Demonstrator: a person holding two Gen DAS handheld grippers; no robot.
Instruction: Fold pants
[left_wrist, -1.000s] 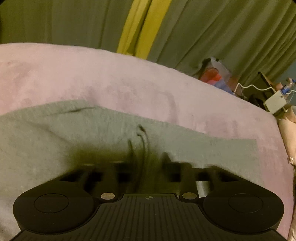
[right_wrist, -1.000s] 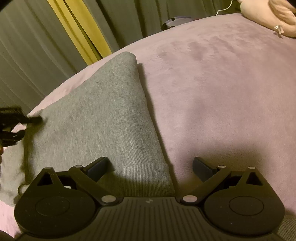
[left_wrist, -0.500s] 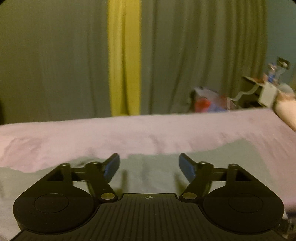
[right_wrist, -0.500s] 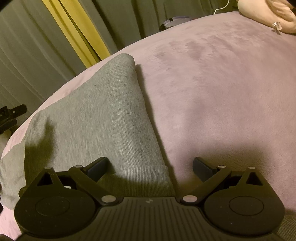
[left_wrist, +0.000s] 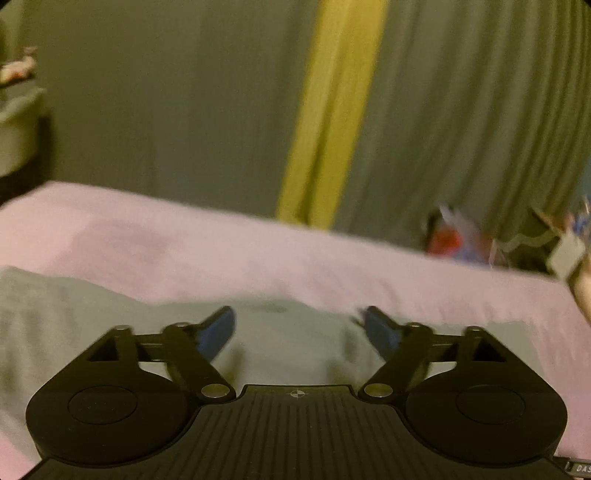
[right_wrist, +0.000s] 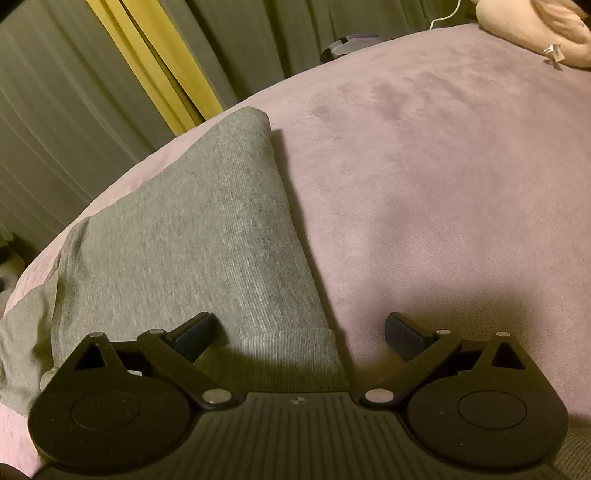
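Between folds: grey sweatpants (right_wrist: 192, 236) lying folded lengthwise on the pink bedspread (right_wrist: 443, 166), ribbed cuff (right_wrist: 291, 347) nearest. Right gripper (right_wrist: 299, 332) spread wide over that cuff, holding nothing; left gripper (left_wrist: 299, 325) likewise released, empty. Next, probably: pinching the cuff, carrying it toward the far end.

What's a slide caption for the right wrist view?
Open right claw poised over the ribbed cuff of folded grey pants on a pink blanket.
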